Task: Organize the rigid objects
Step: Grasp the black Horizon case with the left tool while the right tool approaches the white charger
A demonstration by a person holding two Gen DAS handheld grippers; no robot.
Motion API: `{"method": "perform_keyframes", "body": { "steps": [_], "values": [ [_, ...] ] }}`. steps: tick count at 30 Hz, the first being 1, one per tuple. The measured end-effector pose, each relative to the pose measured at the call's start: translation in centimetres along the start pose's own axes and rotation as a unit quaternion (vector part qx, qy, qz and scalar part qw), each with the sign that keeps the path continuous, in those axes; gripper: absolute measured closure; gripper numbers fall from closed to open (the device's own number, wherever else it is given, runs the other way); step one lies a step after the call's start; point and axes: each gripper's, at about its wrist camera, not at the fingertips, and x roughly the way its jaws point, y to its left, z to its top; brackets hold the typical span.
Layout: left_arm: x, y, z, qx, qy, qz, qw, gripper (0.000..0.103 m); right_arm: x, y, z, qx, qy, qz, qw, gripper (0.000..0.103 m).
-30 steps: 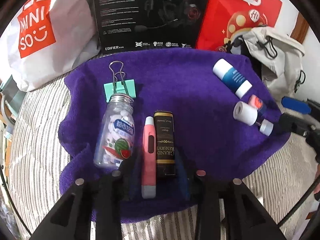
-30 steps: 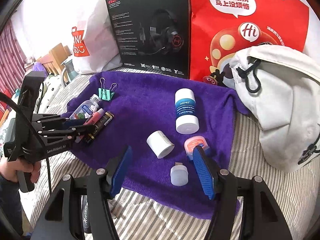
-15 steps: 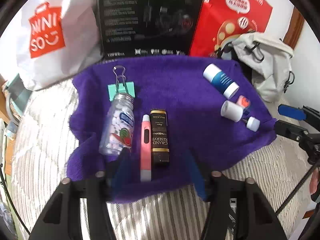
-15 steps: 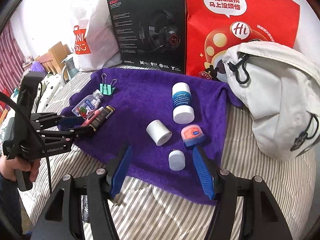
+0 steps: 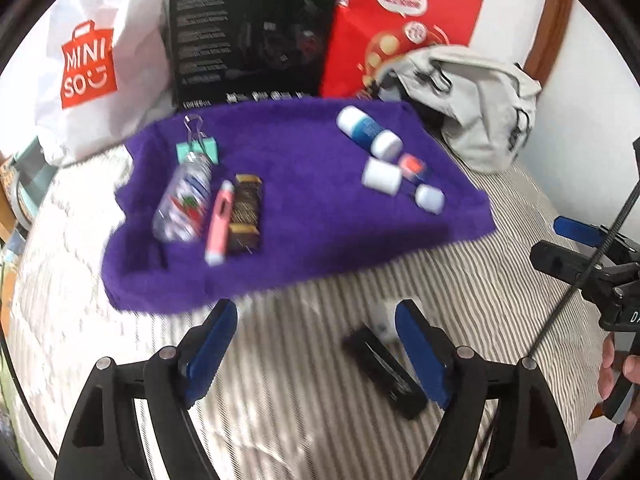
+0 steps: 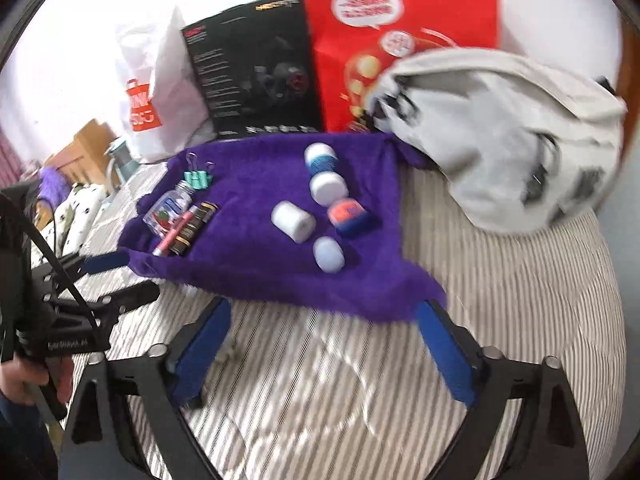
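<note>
Striped bedding (image 5: 460, 280) carries a fuzzy purple towel (image 5: 304, 184). On the towel: clear bottle (image 5: 184, 200), pink pen (image 5: 220, 220), white cylinder (image 5: 381, 176). Left gripper (image 5: 316, 340) and right gripper (image 6: 324, 344) gape wide, empty, off the towel.

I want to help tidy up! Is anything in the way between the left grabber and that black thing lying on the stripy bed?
Nothing visible blocks it. The left gripper is open above the striped bedding, and the black object lies just inside its right-hand finger. A small white item sits right behind it. The view is blurred.
</note>
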Motion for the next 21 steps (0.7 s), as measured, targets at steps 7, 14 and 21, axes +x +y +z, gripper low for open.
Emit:
{"method": "perform_keyframes", "body": {
  "steps": [7,14,21],
  "values": [
    [0.5,-2.1,-3.0,-0.014,0.011,-0.007,0.9998,0.022,-1.9,-1.3,-4.2,0.018,0.016,-0.033,0.999,0.0],
    [2.4,-3.7,-4.2,0.001,0.014,0.056,0.9983,0.022,-3.2,-2.2,-7.0,0.03,0.03,-0.031,0.999,0.0],
    [1.6,-2.0,-4.7,-0.006,0.013,0.082,0.9965,0.02,-3.5,-2.9,-8.7,0.031,0.043,-0.037,0.998,0.0]
  ]
}}
